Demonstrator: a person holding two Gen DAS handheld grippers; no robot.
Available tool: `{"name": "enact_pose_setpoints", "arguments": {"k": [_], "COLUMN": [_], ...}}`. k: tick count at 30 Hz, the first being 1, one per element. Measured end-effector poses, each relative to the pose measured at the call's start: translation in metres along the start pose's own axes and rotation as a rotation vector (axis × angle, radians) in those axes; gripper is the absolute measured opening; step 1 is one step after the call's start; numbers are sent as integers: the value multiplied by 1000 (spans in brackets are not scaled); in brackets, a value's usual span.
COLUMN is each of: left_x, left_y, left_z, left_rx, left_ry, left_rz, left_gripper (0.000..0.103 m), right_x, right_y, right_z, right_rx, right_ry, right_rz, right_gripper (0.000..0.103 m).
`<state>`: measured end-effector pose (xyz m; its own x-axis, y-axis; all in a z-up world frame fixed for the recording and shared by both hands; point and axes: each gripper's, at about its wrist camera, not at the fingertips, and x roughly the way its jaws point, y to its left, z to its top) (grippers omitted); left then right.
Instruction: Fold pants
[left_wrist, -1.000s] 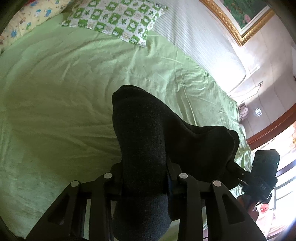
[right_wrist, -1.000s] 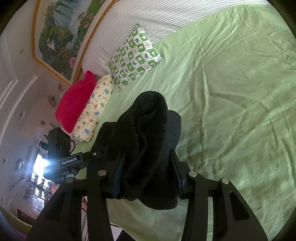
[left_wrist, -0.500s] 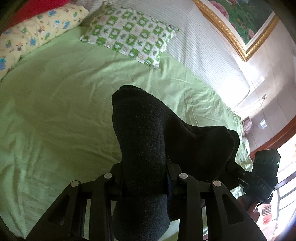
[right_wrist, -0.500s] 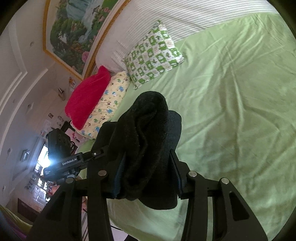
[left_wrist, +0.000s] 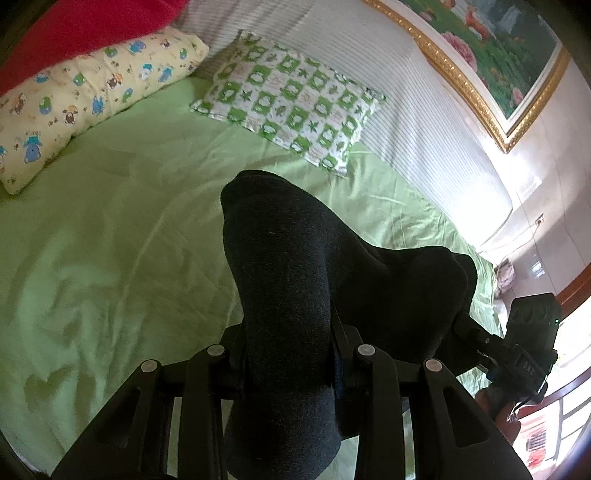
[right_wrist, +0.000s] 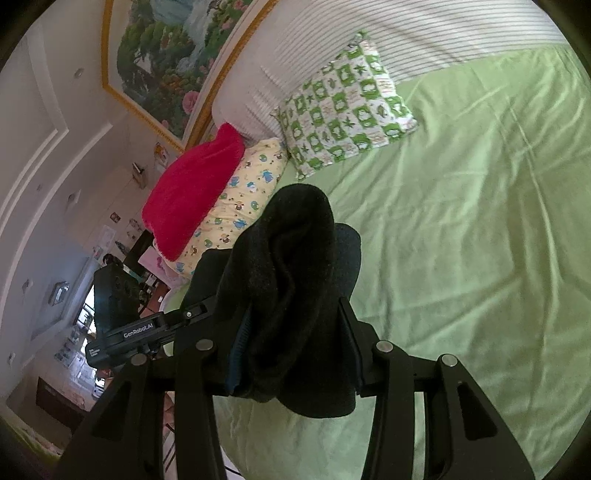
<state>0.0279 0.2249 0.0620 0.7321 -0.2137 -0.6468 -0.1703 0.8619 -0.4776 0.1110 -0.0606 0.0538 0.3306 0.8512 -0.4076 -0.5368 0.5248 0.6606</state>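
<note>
Dark grey pants are bunched between the jaws of my left gripper, which is shut on the thick fabric and holds it above the green bed sheet. The cloth runs off to the right toward the other gripper's body. In the right wrist view, my right gripper is shut on another fold of the same pants, which bulge above and hang below the jaws. The left gripper's body shows at the left, with the pants stretched between the two. The fingertips are hidden by cloth.
A green-and-white checked pillow lies at the head of the bed by a striped white bolster. A yellow cartoon pillow and a red blanket sit to the left. A framed painting hangs on the wall.
Both grippers have lifted and moved toward the head of the bed with the pants held; the pillows, the red blanket and the painting now fill more of both views.
</note>
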Motion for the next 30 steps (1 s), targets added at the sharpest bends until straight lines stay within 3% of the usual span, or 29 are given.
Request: {"name": "enact_pose_setpoints", "arguments": {"k": [30], "left_x": [51], "left_y": [30], "left_z": [45], "left_rx": [-29], "left_ry": [21], "left_rz": [134], "left_gripper": [32], "right_x": [93], "right_y": [-18], "right_z": [56], "right_rx": [-32], "right_ry": [89], "right_rz": [-36], "right_gripper": [46]}}
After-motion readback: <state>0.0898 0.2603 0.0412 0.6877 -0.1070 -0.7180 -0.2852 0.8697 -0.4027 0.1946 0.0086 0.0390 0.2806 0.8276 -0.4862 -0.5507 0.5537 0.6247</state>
